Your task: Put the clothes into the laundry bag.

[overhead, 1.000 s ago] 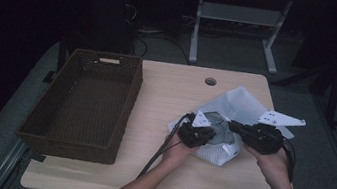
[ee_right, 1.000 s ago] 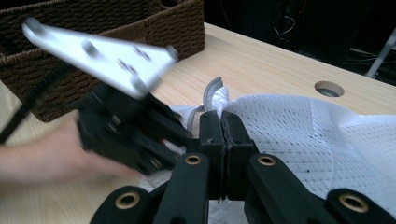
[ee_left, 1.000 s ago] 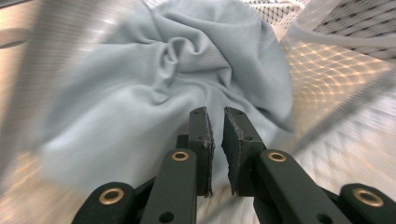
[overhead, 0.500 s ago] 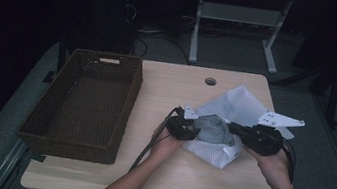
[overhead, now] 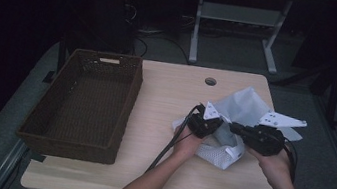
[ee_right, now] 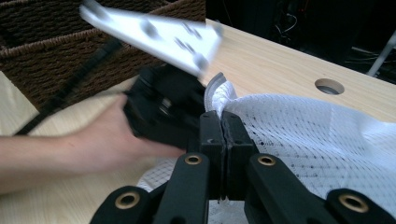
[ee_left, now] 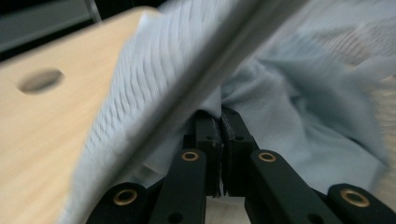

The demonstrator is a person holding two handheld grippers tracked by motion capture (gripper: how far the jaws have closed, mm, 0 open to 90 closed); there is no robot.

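Shifted rightward since earlier: left gripper [overhead: 213, 125], jaws clamped on pale mesh garment [overhead: 243, 108], right of frame centre. Right gripper [overhead: 237, 130]: jaws pinched on same garment. Wicker basket [overhead: 125, 113], left: interior dark, contents indiscernible. Table [overhead: 166, 94]: bare between basket and garment.

The black two-jaw tongs [ee_left: 219, 140] rise from the bottom edge with their jaws pressed together on a fold of pale blue ribbed knit cloth [ee_left: 299, 107]. The cloth bunches across a light wooden desk [ee_left: 51, 126], which has a round hole [ee_left: 41, 80]. A blurred pale band crosses diagonally, close to the camera.
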